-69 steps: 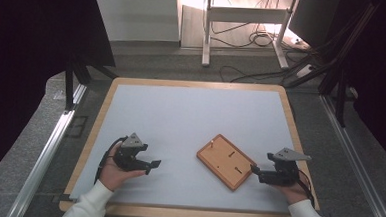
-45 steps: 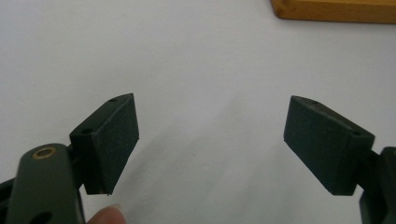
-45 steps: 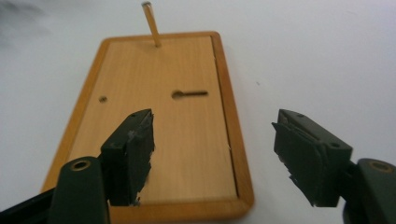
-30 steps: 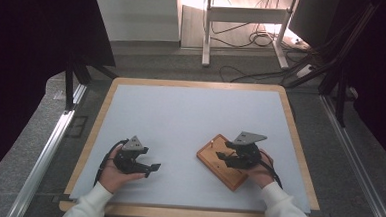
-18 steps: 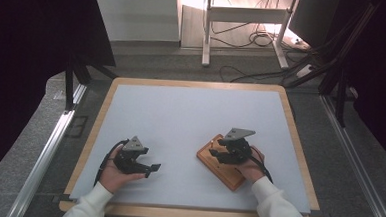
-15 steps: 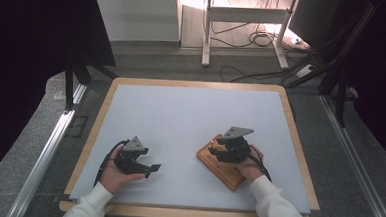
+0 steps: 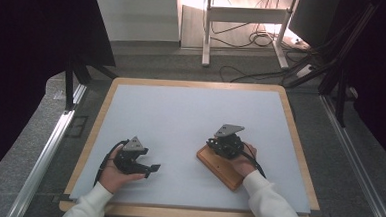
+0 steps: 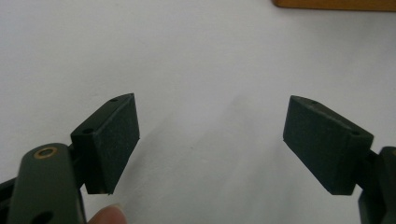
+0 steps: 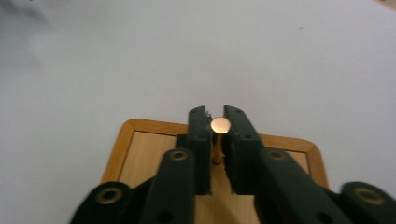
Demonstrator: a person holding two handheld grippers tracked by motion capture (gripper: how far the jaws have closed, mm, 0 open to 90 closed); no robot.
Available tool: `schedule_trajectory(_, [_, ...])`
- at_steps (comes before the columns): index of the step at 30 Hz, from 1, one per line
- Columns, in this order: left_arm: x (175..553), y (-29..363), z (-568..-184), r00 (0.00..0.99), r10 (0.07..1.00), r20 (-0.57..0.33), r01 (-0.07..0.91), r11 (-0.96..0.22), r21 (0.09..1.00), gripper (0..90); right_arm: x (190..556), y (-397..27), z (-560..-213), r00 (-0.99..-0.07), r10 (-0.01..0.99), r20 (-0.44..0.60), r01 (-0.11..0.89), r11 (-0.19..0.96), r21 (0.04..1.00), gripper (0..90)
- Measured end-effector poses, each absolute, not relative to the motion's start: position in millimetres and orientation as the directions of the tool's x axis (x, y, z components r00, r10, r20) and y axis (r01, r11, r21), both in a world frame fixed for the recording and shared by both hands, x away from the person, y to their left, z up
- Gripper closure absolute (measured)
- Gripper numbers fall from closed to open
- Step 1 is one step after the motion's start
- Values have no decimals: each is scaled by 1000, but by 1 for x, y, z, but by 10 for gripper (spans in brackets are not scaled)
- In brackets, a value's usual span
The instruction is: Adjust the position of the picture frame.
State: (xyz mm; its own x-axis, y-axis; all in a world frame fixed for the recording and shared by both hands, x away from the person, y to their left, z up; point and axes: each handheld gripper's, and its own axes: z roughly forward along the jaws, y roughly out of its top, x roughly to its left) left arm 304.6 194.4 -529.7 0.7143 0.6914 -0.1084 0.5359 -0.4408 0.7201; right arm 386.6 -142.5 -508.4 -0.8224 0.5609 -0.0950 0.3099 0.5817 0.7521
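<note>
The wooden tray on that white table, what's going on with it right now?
A person works two handheld grippers at the white table. The right gripper is over the wooden tray, its fingers shut on an upright peg with a round pale top. Whether the peg is seated in the tray or lifted can't be told. The left gripper is open and holds nothing, resting low over the table left of the tray.

One overhead, two close jaw-level views
</note>
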Motion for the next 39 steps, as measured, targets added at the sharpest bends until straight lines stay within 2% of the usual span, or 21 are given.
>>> schedule_trajectory(6, [305,194,-530,715,691,-108,535,-441,720,185,385,-140,-508,-819,558,-132,290,602,744,843])
schedule_trajectory(18, [305,196,-529,712,693,-113,537,-434,723,186,378,-135,-489,-808,579,-114,306,576,758,847])
schedule_trajectory(30, [305,199,-527,708,697,-113,534,-425,731,186,365,-76,-487,-864,492,-104,257,610,749,846])
schedule_trajectory(39, [304,203,-525,702,702,-115,534,-413,738,186,374,-37,-500,-884,458,-97,245,630,737,844])
